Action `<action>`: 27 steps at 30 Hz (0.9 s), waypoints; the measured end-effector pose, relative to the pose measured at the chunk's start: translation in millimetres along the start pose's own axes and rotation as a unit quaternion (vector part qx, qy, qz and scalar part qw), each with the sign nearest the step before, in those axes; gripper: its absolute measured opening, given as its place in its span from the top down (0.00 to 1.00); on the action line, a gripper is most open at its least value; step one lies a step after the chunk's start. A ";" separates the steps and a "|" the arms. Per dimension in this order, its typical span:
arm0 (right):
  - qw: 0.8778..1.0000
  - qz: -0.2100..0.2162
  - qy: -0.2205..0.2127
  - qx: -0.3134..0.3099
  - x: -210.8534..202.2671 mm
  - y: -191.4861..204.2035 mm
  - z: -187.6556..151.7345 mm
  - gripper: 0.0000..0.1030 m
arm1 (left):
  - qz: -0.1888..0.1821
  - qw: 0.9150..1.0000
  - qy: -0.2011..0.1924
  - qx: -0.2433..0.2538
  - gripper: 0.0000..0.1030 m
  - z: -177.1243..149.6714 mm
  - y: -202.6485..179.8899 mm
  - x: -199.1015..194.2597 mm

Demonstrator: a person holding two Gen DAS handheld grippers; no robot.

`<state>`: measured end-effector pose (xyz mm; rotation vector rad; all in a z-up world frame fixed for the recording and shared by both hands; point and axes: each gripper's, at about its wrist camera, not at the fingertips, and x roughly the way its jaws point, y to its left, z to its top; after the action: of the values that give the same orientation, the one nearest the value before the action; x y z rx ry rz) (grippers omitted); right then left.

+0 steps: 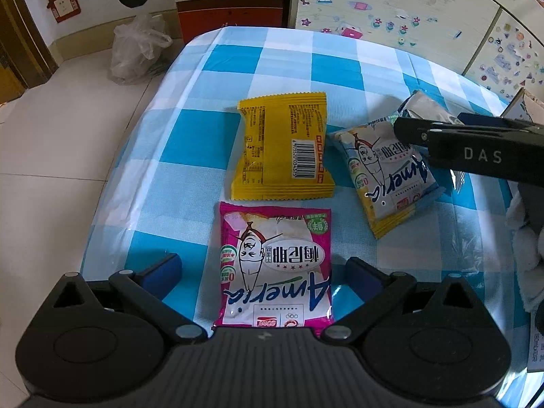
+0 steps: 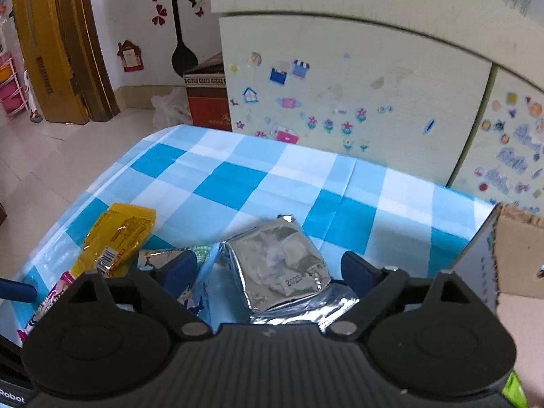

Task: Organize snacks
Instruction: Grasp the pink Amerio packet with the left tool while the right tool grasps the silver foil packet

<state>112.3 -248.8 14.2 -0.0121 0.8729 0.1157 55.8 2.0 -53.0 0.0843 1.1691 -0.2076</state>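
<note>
The left tool hangs wide open over the pink packet, its pads clear of it on either side. Just beyond the pink packet on the checked bench lies the yellow packet. The right tool gapes around the silver packet, gripping nothing.

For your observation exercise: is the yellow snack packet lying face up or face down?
Face down. The yellow snack packet lies flat on the checked tablecloth, showing its barcode and fine-print panel rather than front artwork.
</note>
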 end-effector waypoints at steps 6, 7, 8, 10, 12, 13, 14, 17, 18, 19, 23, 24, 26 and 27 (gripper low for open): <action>0.999 0.016 0.018 0.048 6.2 -11.3 -3.8 0.14 | 0.001 1.000 -0.001 0.000 0.00 -0.1 0.1 -0.2; 0.998 0.021 0.022 0.061 6.0 -14.0 -3.3 0.16 | 0.001 1.000 -0.001 0.000 0.00 -0.2 0.1 -0.1; 0.997 0.022 0.023 0.071 5.5 -15.8 -3.0 0.17 | 0.001 1.000 -0.001 0.000 0.00 0.0 0.0 0.1; 0.997 0.020 0.023 0.077 4.3 -17.4 -2.3 0.20 | 0.001 1.000 -0.002 0.000 0.00 -0.7 0.2 -0.1; 0.996 0.020 0.022 0.082 3.3 -19.3 -2.3 0.21 | 0.001 1.000 -0.003 0.000 0.00 -1.1 0.3 0.0; 0.996 0.021 0.021 0.088 2.9 -21.1 -2.2 0.21 | 0.001 1.000 -0.004 0.001 0.00 -1.7 0.2 -0.5; 0.995 0.024 0.020 0.095 2.4 -23.0 -2.1 0.21 | 0.000 1.000 -0.005 0.001 0.00 -1.9 0.2 -0.7; 0.993 0.020 0.012 0.120 -1.2 -29.4 -1.2 0.20 | 0.000 1.000 -0.005 0.001 0.00 -1.9 0.2 -0.5; 0.991 0.017 0.011 0.129 -2.2 -32.2 -0.8 0.20 | 0.000 1.000 -0.005 0.001 0.00 -1.7 0.2 -0.4; 0.991 0.014 0.011 0.136 -2.8 -34.6 -0.4 0.20 | 0.000 1.000 -0.005 0.001 0.00 -1.7 0.2 -0.4; 0.992 0.001 0.022 0.122 -3.2 -35.3 -0.6 0.20 | 0.001 1.000 -0.005 0.001 0.00 -2.0 0.1 -0.4; 0.993 0.002 0.024 0.112 -2.7 -33.6 -1.3 0.20 | 0.000 1.000 -0.005 0.001 0.00 -1.9 0.1 -0.3; 0.994 0.008 0.032 0.104 -0.5 -31.3 -2.7 0.19 | 0.001 1.000 -0.005 0.001 0.00 -1.9 0.0 -0.2; 0.995 0.007 0.031 0.098 0.0 -29.0 -3.4 0.19 | 0.001 1.000 -0.005 0.001 0.00 -2.0 -0.1 -0.2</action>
<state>112.8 -277.7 10.9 0.1741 0.9437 0.0428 54.0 2.3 -53.6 0.0859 1.1579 -0.2076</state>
